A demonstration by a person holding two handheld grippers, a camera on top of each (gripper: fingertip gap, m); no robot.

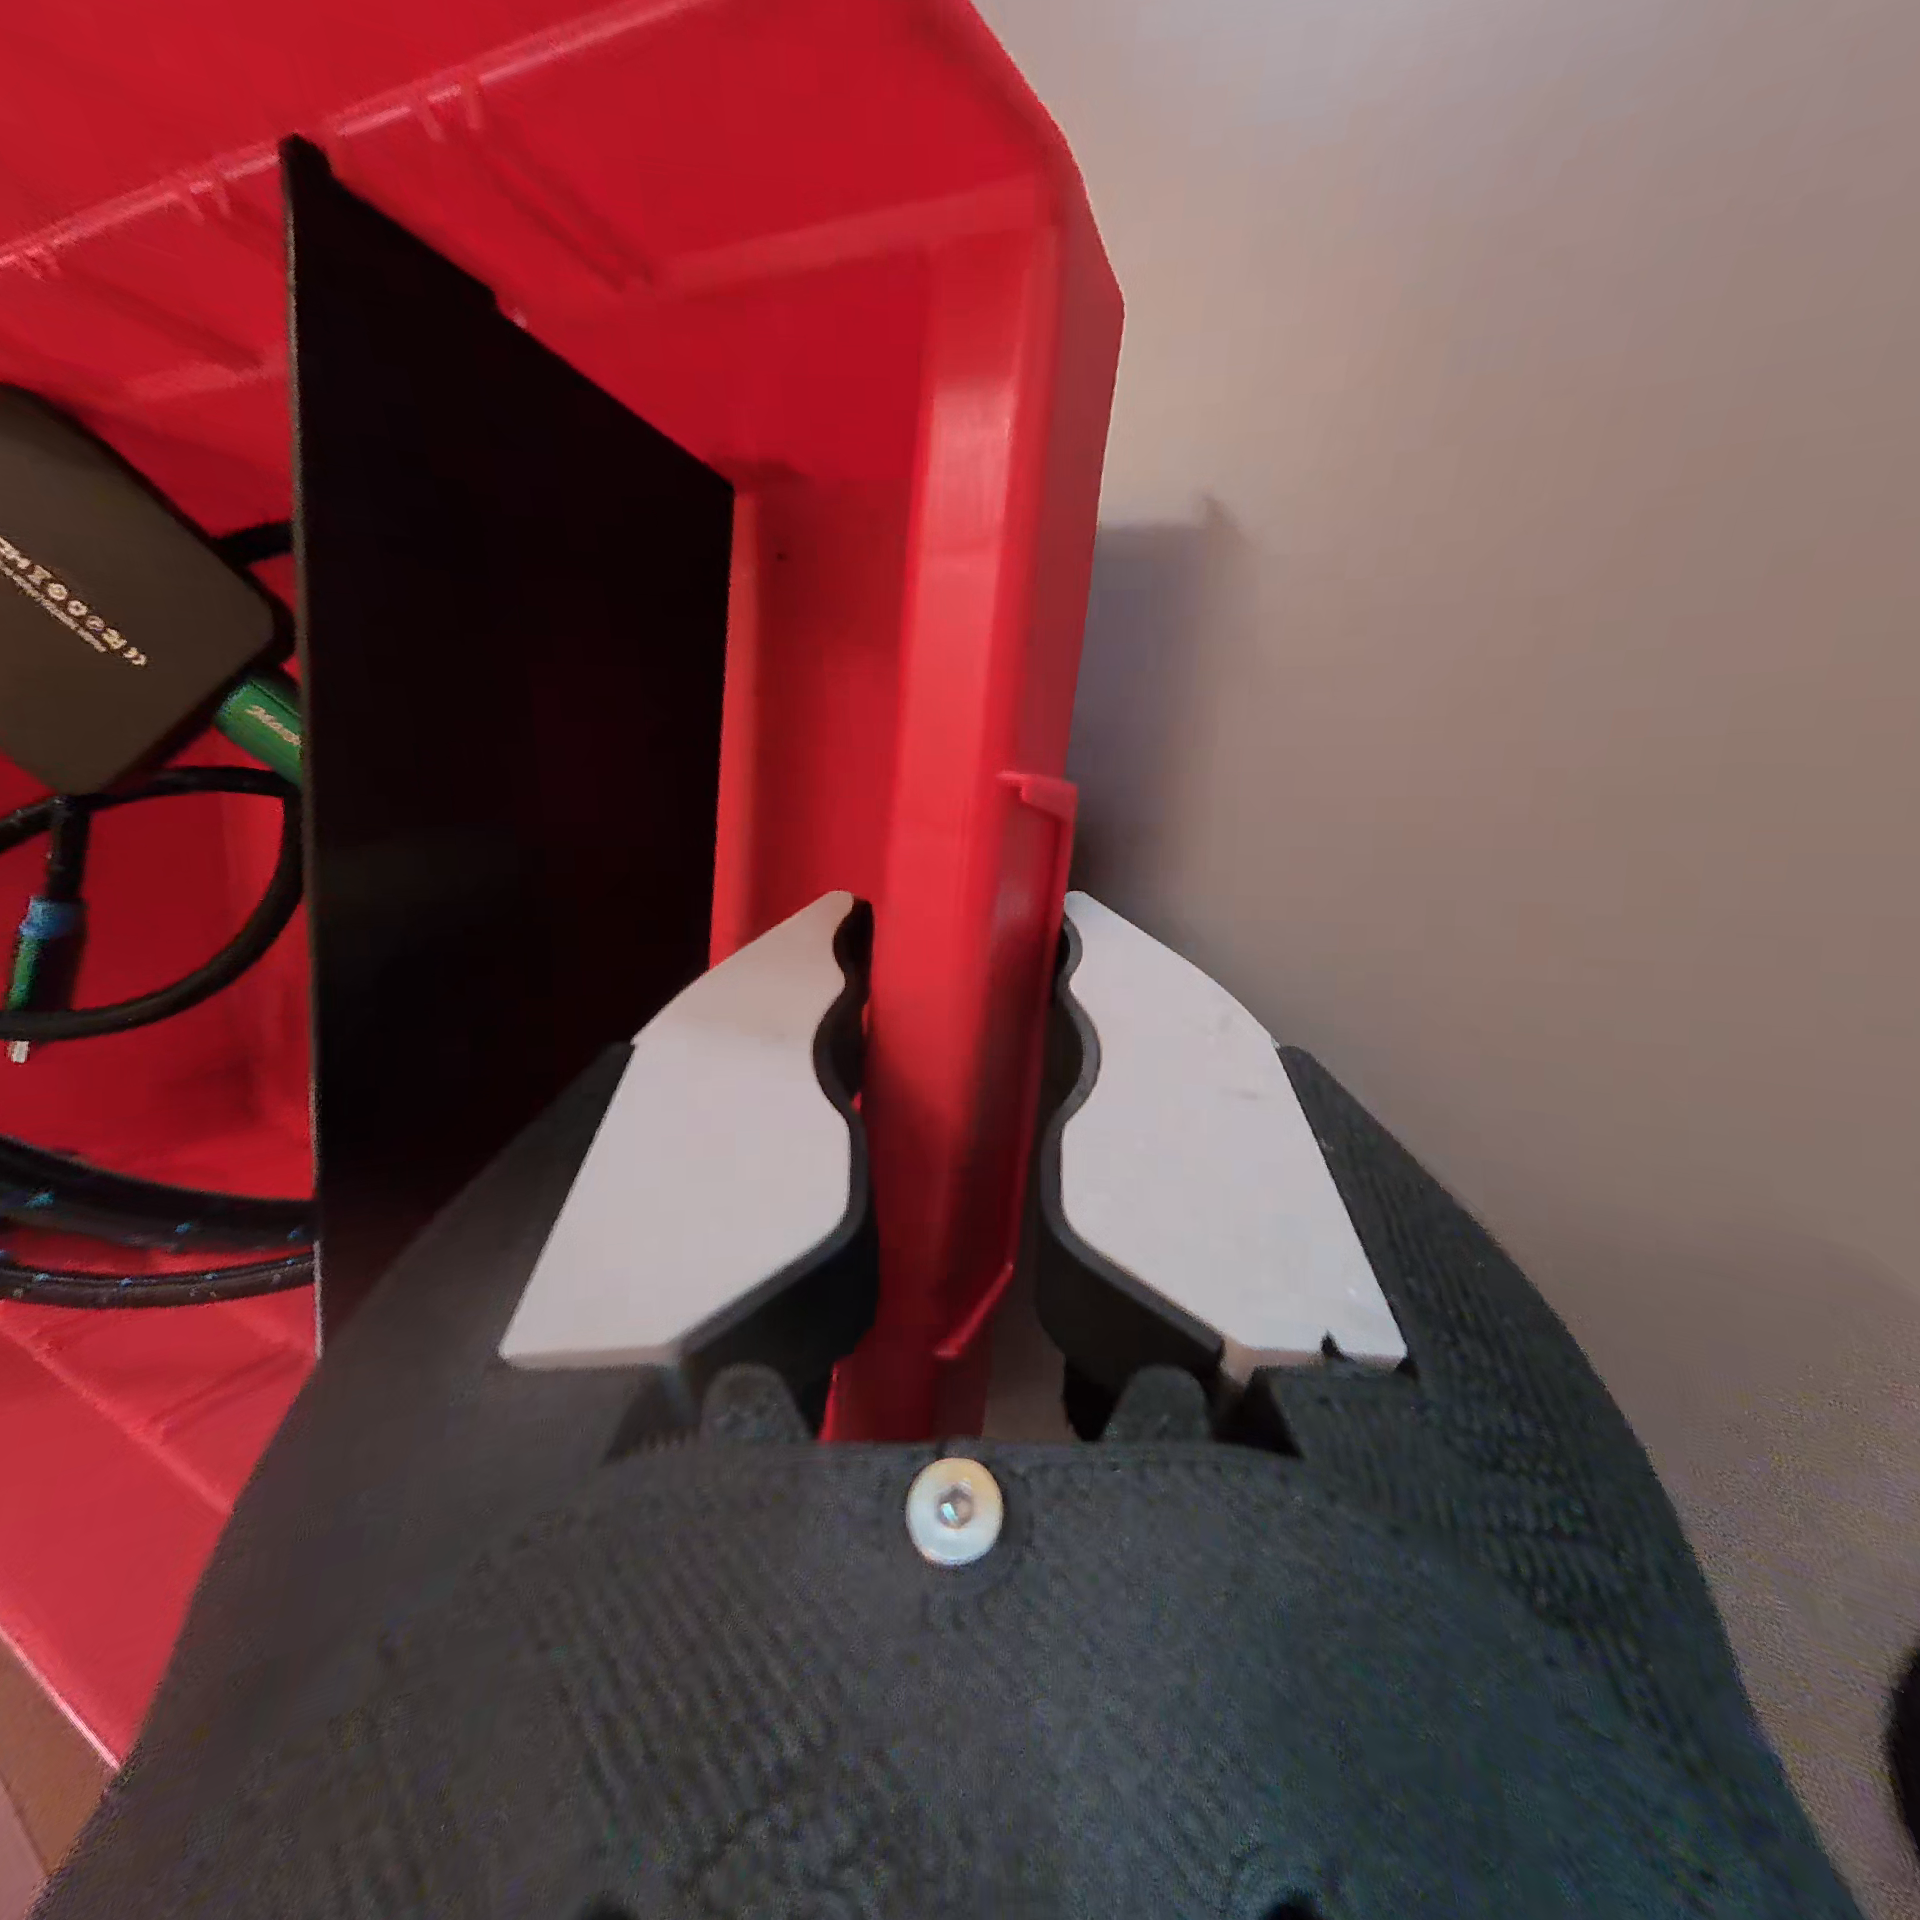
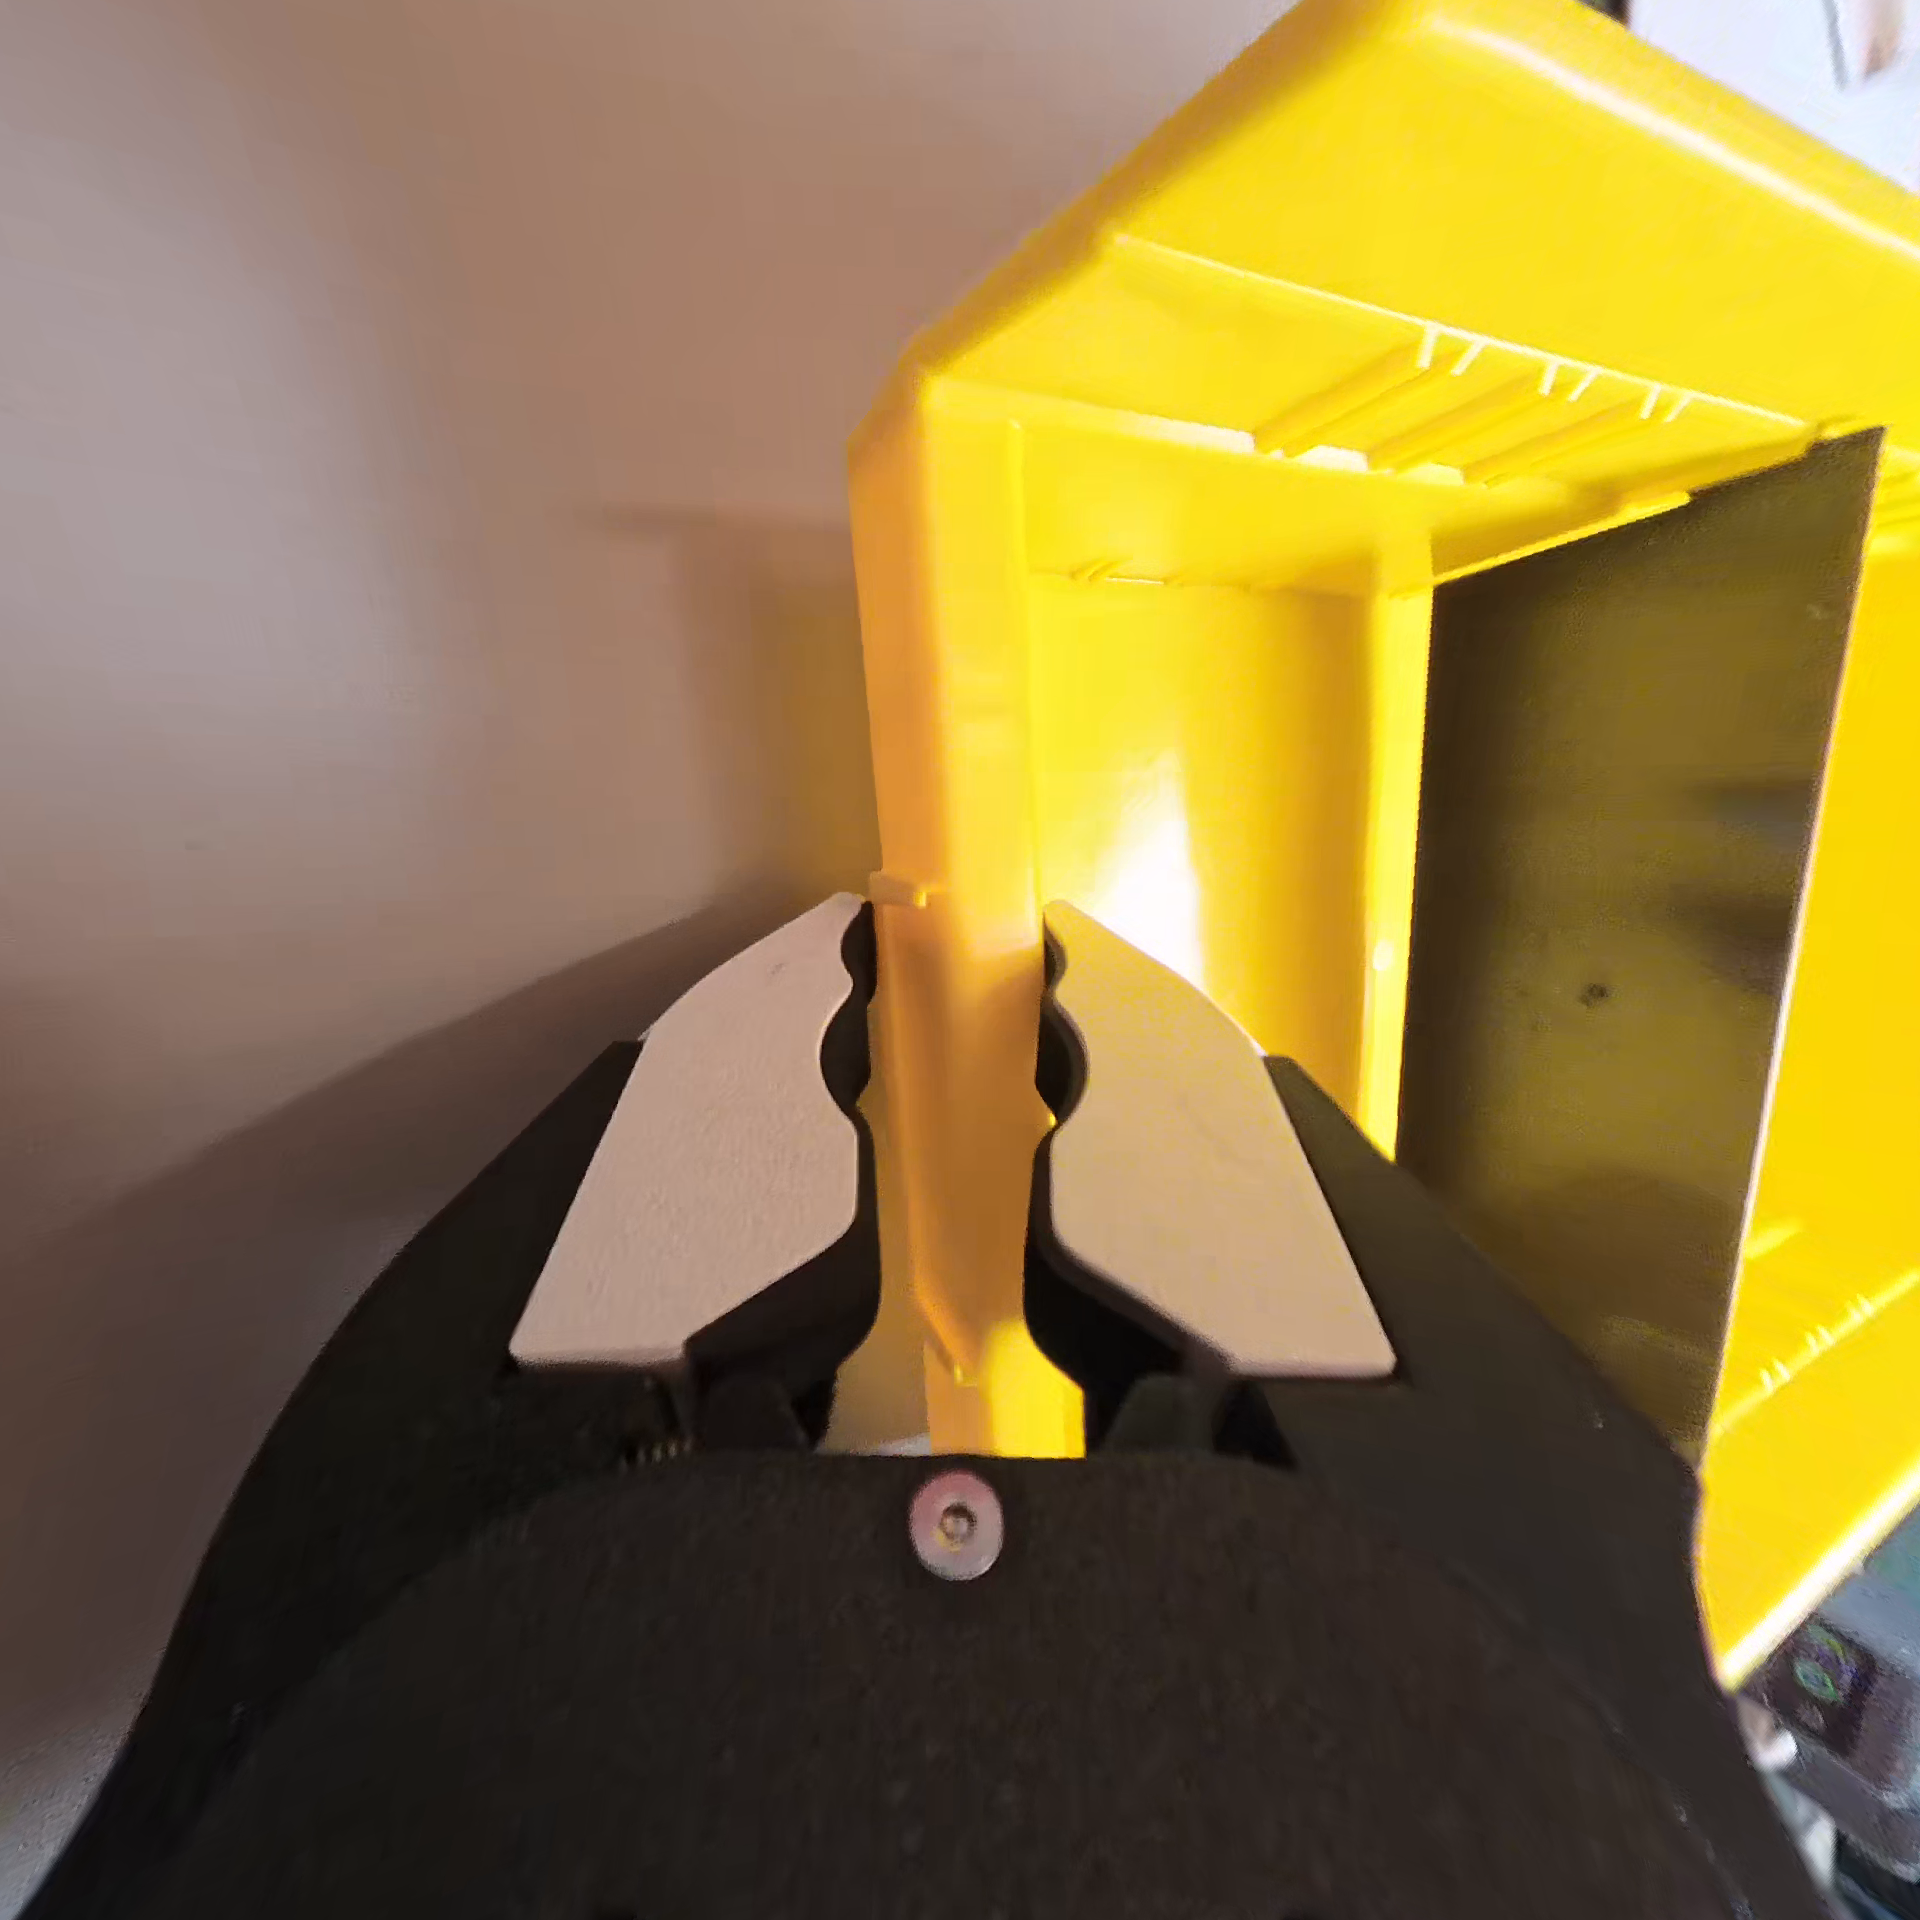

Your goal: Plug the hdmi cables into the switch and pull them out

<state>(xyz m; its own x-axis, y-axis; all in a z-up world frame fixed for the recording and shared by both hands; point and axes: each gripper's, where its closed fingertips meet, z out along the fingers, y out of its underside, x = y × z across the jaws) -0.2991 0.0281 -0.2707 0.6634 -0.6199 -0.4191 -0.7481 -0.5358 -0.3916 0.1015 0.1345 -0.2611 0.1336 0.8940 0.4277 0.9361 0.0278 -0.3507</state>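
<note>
Left tool [image 1: 961, 914]: closed on the side wall of the red bin [image 1: 977, 727]. One finger sits inside the bin, the other outside, and both pads press the wall edge. A black divider [image 1: 509, 748] stands upright in the bin, just left of the gripped wall.

Left of the divider, inside the red bin: the switch [image 1: 104, 613], a dark flat box with rounded corners, lying tilted. A green plug [image 1: 265, 717] sits at its lower right corner, partly hidden behind the divider; cannot tell how deep it is seated. Black cables [image 1: 156, 1236] loop below the switch on the bin floor. A second green-ended connector [image 1: 42, 945] lies loose among the loops, apart from the switch.

Right tool [image 2: 956, 914]: closed on the side wall of the yellow bin [image 2: 1299, 260], one finger on each side of the wall. A dark divider [image 2: 1621, 914] stands upright in this bin, to the right of the gripped wall. The compartment between wall and divider shows only yellow plastic with a bright glare spot.

Behind both bins: a plain pale wall [image 2: 364, 364], with bin shadows cast on it. At the lower right of the right wrist view, below the yellow bin, some small dark items show, too blurred to identify.
</note>
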